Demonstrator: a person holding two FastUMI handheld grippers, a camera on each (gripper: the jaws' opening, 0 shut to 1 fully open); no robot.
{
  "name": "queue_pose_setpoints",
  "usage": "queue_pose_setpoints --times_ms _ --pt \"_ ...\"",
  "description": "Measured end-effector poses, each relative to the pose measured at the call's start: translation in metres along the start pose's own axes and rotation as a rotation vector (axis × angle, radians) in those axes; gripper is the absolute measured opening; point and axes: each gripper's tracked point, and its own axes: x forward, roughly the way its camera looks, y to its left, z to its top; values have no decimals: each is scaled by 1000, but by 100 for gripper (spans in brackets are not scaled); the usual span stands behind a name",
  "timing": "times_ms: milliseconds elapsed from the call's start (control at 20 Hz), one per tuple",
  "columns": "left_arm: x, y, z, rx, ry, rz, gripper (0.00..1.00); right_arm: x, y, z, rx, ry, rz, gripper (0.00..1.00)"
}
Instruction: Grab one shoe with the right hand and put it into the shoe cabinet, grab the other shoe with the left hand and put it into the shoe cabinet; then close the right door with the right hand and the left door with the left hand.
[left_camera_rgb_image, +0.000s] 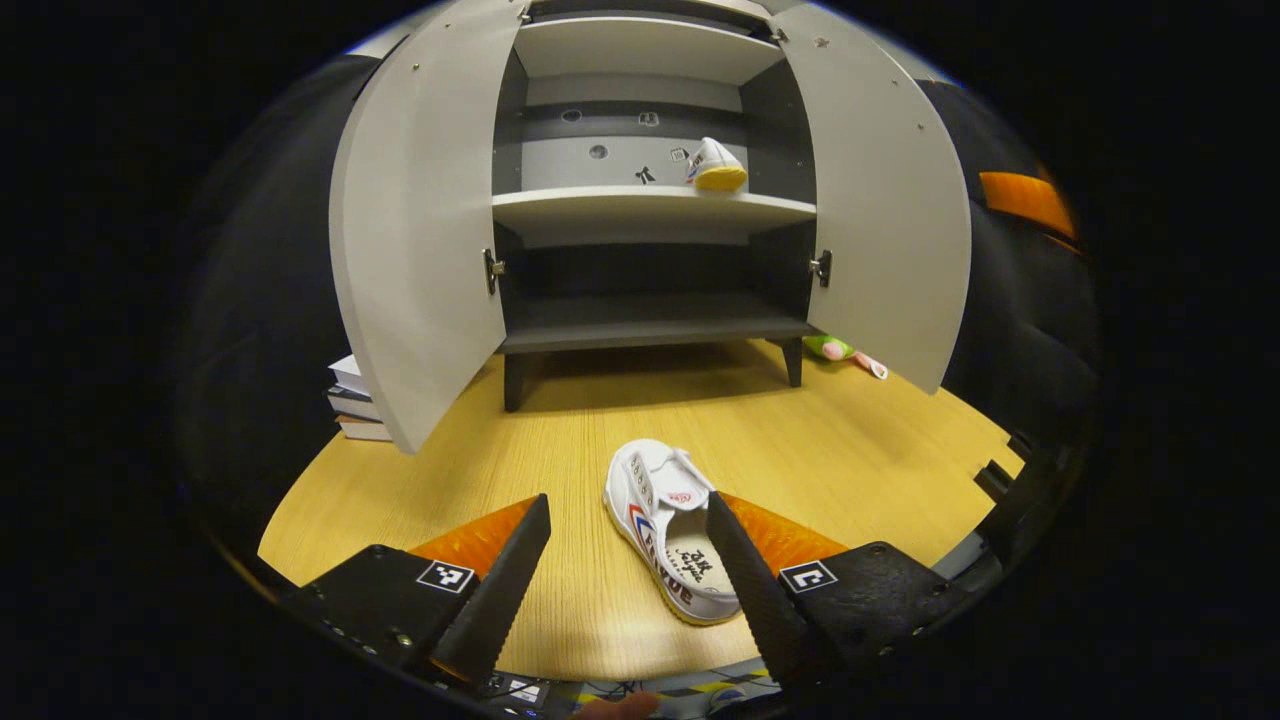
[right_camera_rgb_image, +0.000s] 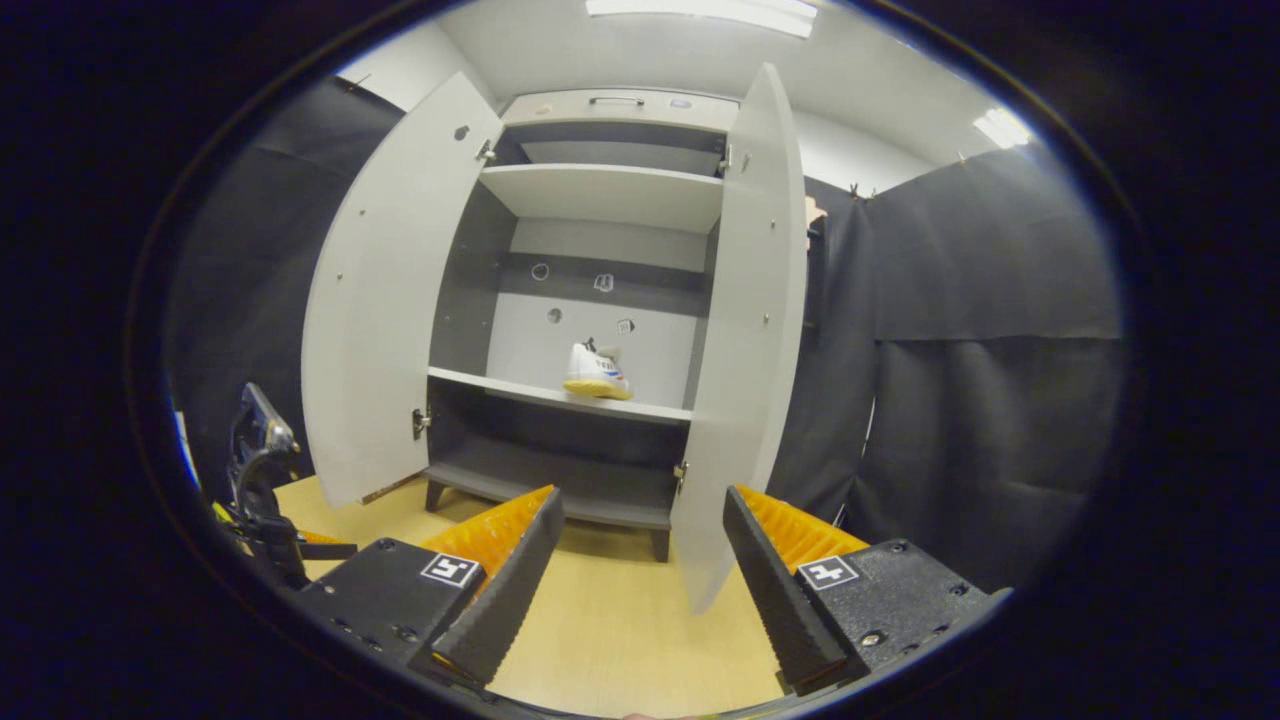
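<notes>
While both doors stand wide, the shoe cabinet (left_camera_rgb_image: 650, 210) ahead of the left gripper (left_camera_rgb_image: 625, 570) holds one shoe (left_camera_rgb_image: 716, 165) on its middle shelf, toward the right. The other shoe (left_camera_rgb_image: 665, 525) lies on the wooden floor (left_camera_rgb_image: 850, 450) just before that gripper's parted, empty fingers. The right gripper (right_camera_rgb_image: 640, 570) is likewise spread and empty, facing the right door (right_camera_rgb_image: 745, 340). Books (left_camera_rgb_image: 355, 400) lie beyond the left door (left_camera_rgb_image: 420, 250); black cloth (right_camera_rgb_image: 980, 350) lines the booth.

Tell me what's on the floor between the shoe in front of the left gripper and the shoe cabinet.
Nothing: in the left gripper view, bare wooden floor runs from the shoe to the shoe cabinet.
</notes>
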Motion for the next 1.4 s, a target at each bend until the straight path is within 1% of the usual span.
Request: queue_pose_setpoints --times_ms 150,450,750,1150,1250,1300,1350,1400 --pt "12 -2 -17 6 56 -4 95 4 0 -11 3 31 0 100" --pt "35 1 -39 12 123 14 96 16 -2 -23 -1 75 -9 100" --pt "64 10 -40 -4 148 36 96 33 2 -36 -10 107 -4 100" --pt "101 13 -43 -28 183 42 97 54 7 -49 -13 141 5 100" --pt "107 11 -41 -37 177 32 88 56 7 -50 -11 144 6 100" --pt "108 9 -41 -41 174 29 80 57 8 -50 -12 145 6 100" --pt "108 5 -40 -44 163 21 86 58 8 -51 -16 146 6 100" --pt "110 4 -39 -42 154 27 77 59 8 -52 -19 147 6 100"
